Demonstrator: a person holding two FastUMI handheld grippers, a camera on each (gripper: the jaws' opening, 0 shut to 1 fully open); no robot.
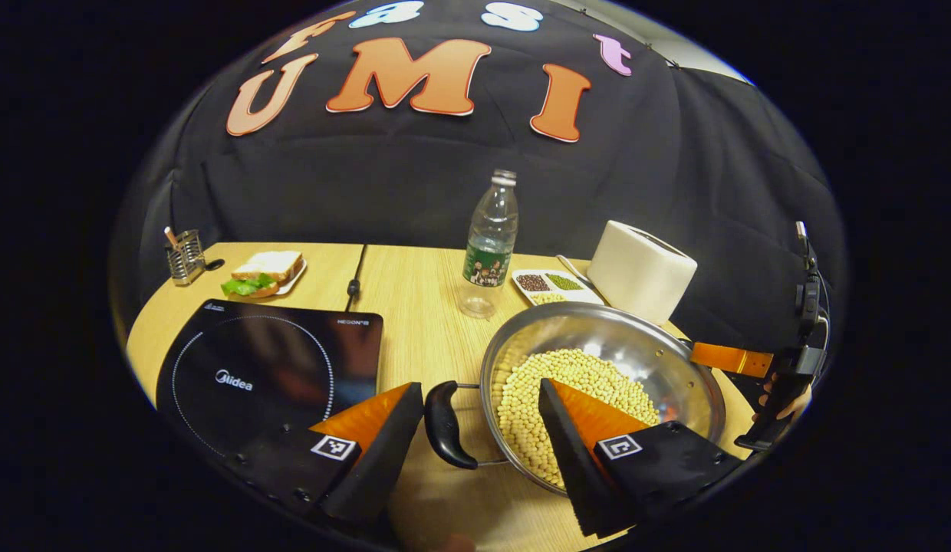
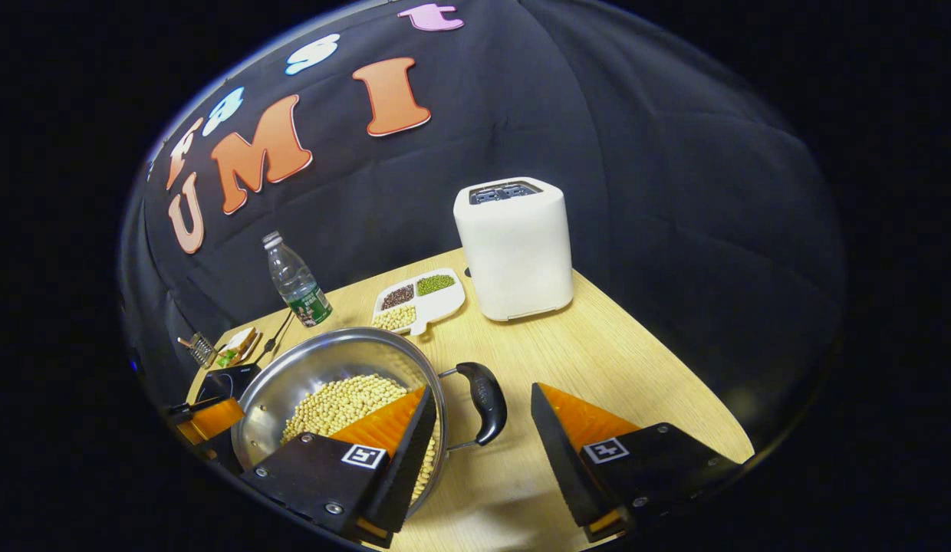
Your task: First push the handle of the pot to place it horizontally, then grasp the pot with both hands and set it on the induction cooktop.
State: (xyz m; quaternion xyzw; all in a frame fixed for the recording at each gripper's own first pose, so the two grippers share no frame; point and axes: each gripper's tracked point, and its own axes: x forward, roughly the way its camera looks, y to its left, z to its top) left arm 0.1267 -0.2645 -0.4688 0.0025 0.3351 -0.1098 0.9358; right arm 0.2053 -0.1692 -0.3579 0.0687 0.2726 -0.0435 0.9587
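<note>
A steel pot (image 1: 636, 345) holding soybeans (image 1: 567, 383) sits on the wooden table, right of the black induction cooktop (image 1: 268, 368). Its near black side handle (image 1: 449, 424) lies between the spread fingers of my left gripper (image 1: 479, 399), which is open; one finger overlaps the pot's rim. In the right gripper view the pot (image 2: 314, 376) is at lower left, and its other black handle (image 2: 485, 400) lies inside my open right gripper (image 2: 485, 395). The right gripper's orange finger (image 1: 732, 359) and a hand show beyond the pot's far rim. The left gripper (image 2: 207, 418) is seen past the pot.
A water bottle (image 1: 491, 245), a white toaster (image 1: 640, 268) and a divided dish of beans (image 1: 548, 285) stand behind the pot. A sandwich plate (image 1: 264, 274) and a wire utensil holder (image 1: 185, 257) sit at the far left. A cable (image 1: 354, 285) runs behind the cooktop.
</note>
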